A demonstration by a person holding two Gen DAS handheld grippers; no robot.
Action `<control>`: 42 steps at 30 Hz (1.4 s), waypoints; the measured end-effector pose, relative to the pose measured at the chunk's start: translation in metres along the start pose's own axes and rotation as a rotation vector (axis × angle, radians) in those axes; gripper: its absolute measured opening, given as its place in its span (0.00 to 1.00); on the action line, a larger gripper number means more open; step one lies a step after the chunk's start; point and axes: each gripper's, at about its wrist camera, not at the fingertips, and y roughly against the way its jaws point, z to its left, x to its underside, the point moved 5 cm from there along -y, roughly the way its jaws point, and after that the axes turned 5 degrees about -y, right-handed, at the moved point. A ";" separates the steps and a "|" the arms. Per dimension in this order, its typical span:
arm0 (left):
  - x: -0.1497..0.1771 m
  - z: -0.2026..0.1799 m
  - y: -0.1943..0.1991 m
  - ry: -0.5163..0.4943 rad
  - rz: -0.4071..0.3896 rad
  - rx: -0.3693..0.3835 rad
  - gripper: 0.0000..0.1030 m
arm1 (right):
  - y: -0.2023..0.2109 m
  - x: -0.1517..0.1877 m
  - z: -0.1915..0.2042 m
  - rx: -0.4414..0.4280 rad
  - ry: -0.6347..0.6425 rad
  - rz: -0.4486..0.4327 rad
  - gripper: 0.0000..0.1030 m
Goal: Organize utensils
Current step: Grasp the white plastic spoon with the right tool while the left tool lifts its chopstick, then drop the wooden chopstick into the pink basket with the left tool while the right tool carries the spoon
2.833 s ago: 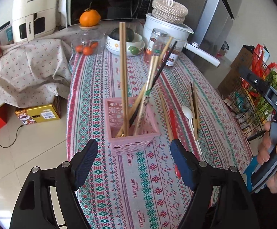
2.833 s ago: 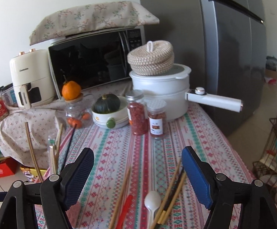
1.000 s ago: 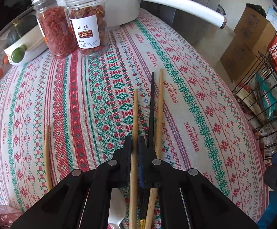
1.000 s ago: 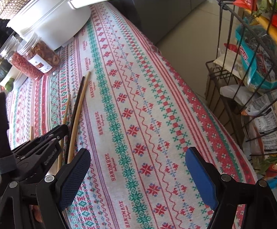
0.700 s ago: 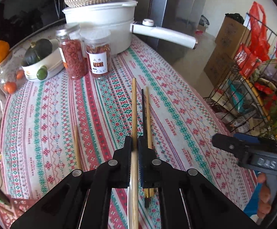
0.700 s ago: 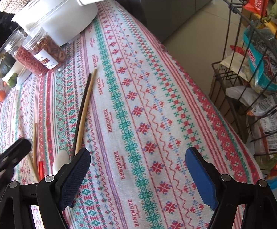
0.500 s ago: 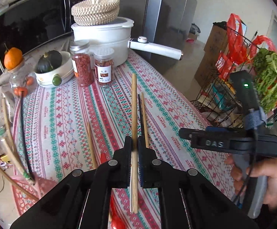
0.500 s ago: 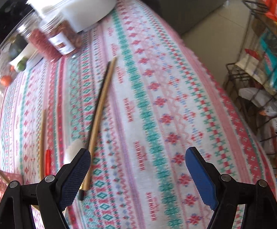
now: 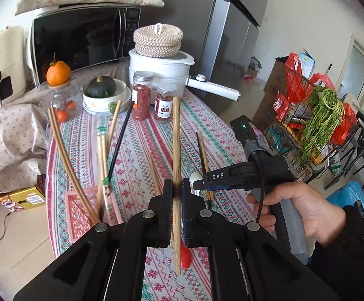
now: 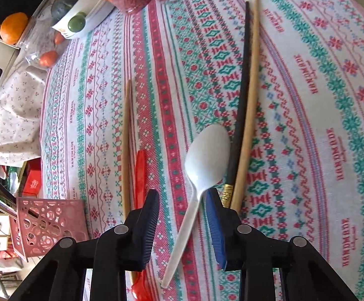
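A: Left gripper (image 9: pixel 176 192) pinches the long bamboo chopstick (image 9: pixel 176 150) upright; how to seat it?

B: Drop it tip-first into the pink lattice basket (image 9: pixel 78 215) alongside. Right gripper (image 10: pixel 182 215) straddles the white plastic spoon (image 10: pixel 202 165), seemingly half-open.

The bench's cloth (image 10: pixel 307 100) is white, banded with red and green cross-stitch patterns and red "HANDMADE" lettering. On it lie a white spoon (image 10: pixel 204 155), a red spoon (image 10: pixel 140 173), a black chopstick (image 10: pixel 242 87) with a gold band, and tan chopsticks (image 10: pixel 250 105). At nine o'clock stands a pink lattice basket (image 10: pixel 46 222); the claw pads (image 10: pixel 217 228) are blue.
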 end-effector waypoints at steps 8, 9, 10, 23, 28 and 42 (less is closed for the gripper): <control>0.016 0.025 0.011 0.025 0.028 0.007 0.06 | -0.011 -0.010 0.000 0.180 0.019 -0.048 0.35; 0.016 0.026 0.012 0.024 0.029 0.009 0.06 | -0.012 -0.012 0.002 0.185 0.024 -0.057 0.38; 0.017 0.027 0.014 0.024 0.029 0.008 0.06 | -0.013 -0.016 0.004 0.191 0.031 -0.062 0.40; 0.017 0.037 0.023 0.040 0.013 0.003 0.06 | -0.044 -0.013 0.036 0.315 0.226 -0.082 0.34; 0.005 0.038 0.048 0.036 -0.069 -0.012 0.06 | -0.017 -0.013 0.043 0.240 0.238 -0.159 0.33; -0.032 0.075 0.122 0.066 -0.452 -0.235 0.06 | 0.066 0.006 0.094 -0.019 0.312 -0.397 0.33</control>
